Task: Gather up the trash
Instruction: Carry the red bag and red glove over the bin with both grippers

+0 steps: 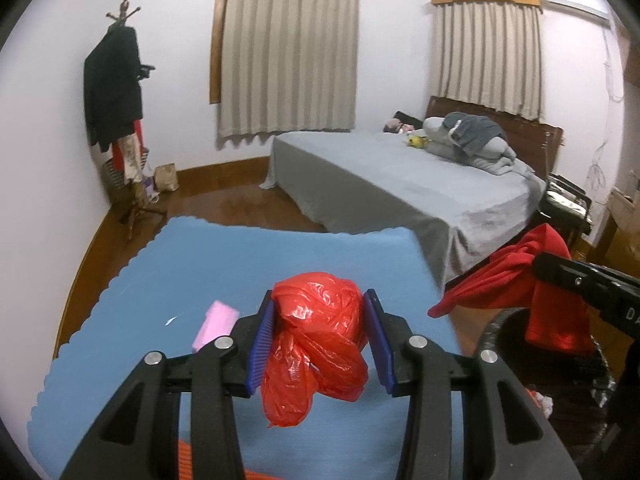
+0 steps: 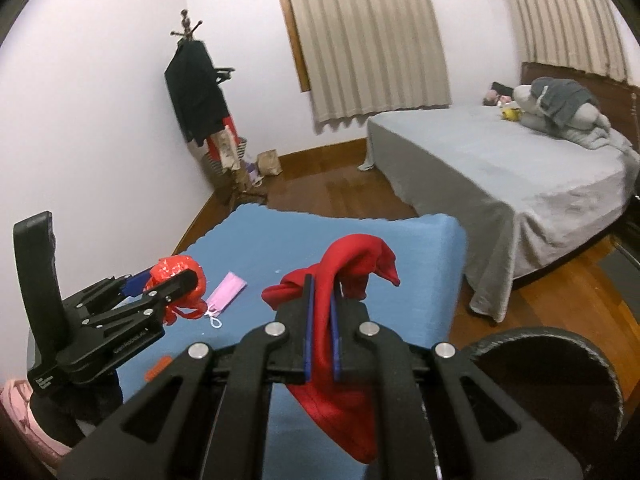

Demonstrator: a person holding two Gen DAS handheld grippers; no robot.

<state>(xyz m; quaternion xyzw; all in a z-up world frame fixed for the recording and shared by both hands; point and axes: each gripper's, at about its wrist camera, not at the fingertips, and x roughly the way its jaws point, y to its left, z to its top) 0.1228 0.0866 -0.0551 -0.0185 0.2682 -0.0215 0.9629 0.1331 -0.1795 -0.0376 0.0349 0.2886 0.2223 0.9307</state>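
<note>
The left gripper [image 1: 320, 332] pinches a knotted red bag [image 1: 320, 344] above the blue mat [image 1: 180, 264], and the right gripper [image 2: 320, 300] has its jaws pressed together on a red cloth [image 2: 344, 264] beside the dark bin [image 2: 560, 364], whose inside is too dark to read. White lettering on both gripper bodies is too blurred or cut off to make out. A pink mask [image 2: 226, 290] lies on the mat, partly hidden behind the left gripper in its own view.
</note>
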